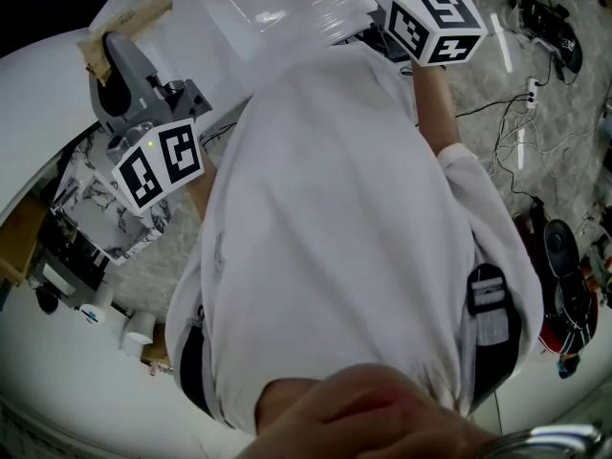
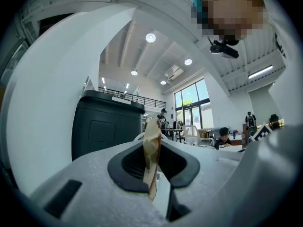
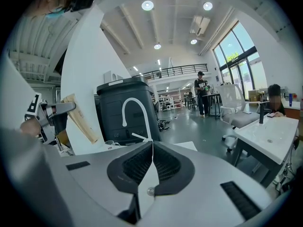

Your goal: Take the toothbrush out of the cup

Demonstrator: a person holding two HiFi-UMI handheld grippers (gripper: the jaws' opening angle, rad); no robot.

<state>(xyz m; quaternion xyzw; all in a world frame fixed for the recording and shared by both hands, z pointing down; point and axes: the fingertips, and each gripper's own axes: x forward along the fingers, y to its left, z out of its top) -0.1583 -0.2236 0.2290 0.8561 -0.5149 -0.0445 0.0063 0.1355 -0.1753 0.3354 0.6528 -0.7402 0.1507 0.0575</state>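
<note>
My left gripper [image 2: 154,149] is shut on a flat brown paper packet [image 2: 152,145], which stands upright between its dark pads. In the head view the left gripper [image 1: 113,60] is raised at the upper left and the packet [image 1: 120,25] sticks out beyond it. The right gripper view shows that same packet [image 3: 81,119] hanging tilted at the far left. My right gripper [image 3: 151,144] is shut with nothing between its pads. Only its marker cube [image 1: 435,22] shows in the head view. No cup or bare toothbrush can be made out.
A tall dark bin [image 3: 124,110] and a white curved faucet [image 3: 135,109] stand ahead of the right gripper. A white sink [image 3: 272,134] is at the right. Cables [image 1: 516,113] lie on the floor. A marble-patterned box [image 1: 96,208] and small bottles [image 1: 134,328] are at the left.
</note>
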